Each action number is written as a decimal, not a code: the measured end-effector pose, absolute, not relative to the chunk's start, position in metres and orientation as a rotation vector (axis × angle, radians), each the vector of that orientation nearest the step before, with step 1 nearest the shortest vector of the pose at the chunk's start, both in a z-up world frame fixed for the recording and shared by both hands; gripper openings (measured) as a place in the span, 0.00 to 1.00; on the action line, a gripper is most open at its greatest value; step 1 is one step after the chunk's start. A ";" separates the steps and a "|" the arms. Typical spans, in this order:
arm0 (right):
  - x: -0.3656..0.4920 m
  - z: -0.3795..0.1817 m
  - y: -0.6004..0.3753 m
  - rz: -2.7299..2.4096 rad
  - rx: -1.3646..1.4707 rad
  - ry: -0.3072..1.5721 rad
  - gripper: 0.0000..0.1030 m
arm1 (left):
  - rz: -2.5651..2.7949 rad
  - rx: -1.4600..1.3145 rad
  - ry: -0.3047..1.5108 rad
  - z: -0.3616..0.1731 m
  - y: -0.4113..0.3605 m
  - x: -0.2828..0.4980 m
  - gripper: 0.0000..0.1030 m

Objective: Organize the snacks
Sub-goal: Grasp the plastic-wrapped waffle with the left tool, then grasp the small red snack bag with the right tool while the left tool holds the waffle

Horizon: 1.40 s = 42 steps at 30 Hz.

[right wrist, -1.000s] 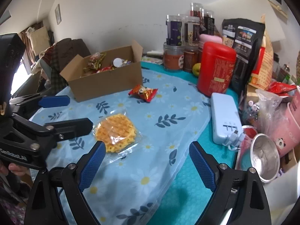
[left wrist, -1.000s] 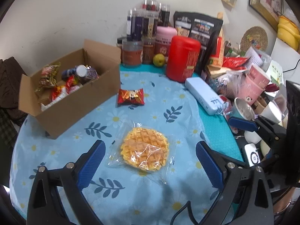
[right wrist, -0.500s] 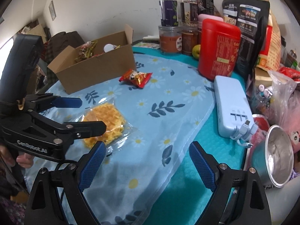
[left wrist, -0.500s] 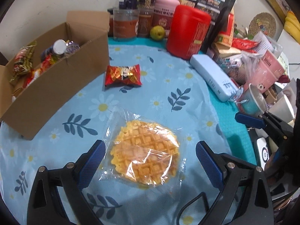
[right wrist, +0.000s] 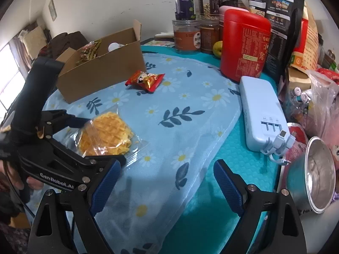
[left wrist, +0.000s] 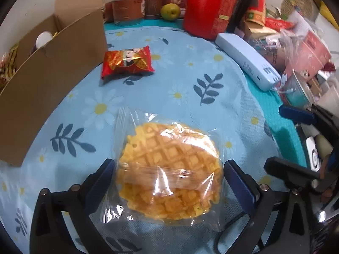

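Note:
A round waffle in a clear wrapper (left wrist: 167, 148) (right wrist: 108, 133) lies on the flowered blue cloth. My left gripper (left wrist: 169, 164) (right wrist: 104, 140) points steeply down over it. Its jaws are opening, with the waffle between them and the blue pads (left wrist: 103, 175) just beside the wrapper. A red snack packet (left wrist: 127, 62) (right wrist: 146, 80) lies farther back beside the open cardboard box (left wrist: 53, 67) (right wrist: 99, 72), which holds several snacks. My right gripper (right wrist: 166, 167) (left wrist: 281, 139) hovers open over the cloth's right edge with nothing between its fingers.
A red canister (right wrist: 243, 48), several jars (right wrist: 186, 38), a green apple (left wrist: 170, 10) and dark bags stand at the back. A light blue power bank (right wrist: 262, 116), a metal cup (right wrist: 317, 173) and plastic bags crowd the right. A person's hand (right wrist: 19, 180) grips the left tool.
My left gripper has come down and forward until its jaws straddle the waffle. The right gripper has dropped a little closer to the table.

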State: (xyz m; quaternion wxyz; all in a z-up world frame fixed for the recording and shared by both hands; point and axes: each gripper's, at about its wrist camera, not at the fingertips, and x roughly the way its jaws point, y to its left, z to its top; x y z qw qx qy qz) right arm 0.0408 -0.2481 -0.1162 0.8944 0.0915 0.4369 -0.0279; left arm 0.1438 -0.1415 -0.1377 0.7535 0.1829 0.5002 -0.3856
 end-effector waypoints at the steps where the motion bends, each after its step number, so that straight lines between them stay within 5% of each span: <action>1: 0.040 -0.116 -0.249 -0.059 0.195 0.906 0.89 | -0.844 0.407 1.082 -0.138 -0.142 0.143 1.00; 8: 0.040 -0.115 -0.248 -0.061 0.197 0.915 0.89 | -0.844 0.400 1.052 -0.139 -0.141 0.140 0.99; 11: 0.040 -0.113 -0.245 -0.063 0.181 0.916 0.89 | -0.822 0.381 1.036 -0.133 -0.133 0.141 0.83; 14: 0.041 -0.110 -0.242 -0.057 0.175 0.914 0.89 | -0.802 0.339 1.046 -0.131 -0.124 0.146 0.79; 42: 0.147 -0.066 -0.211 0.034 0.070 0.839 0.89 | -0.455 0.001 0.789 -0.035 -0.025 0.186 0.79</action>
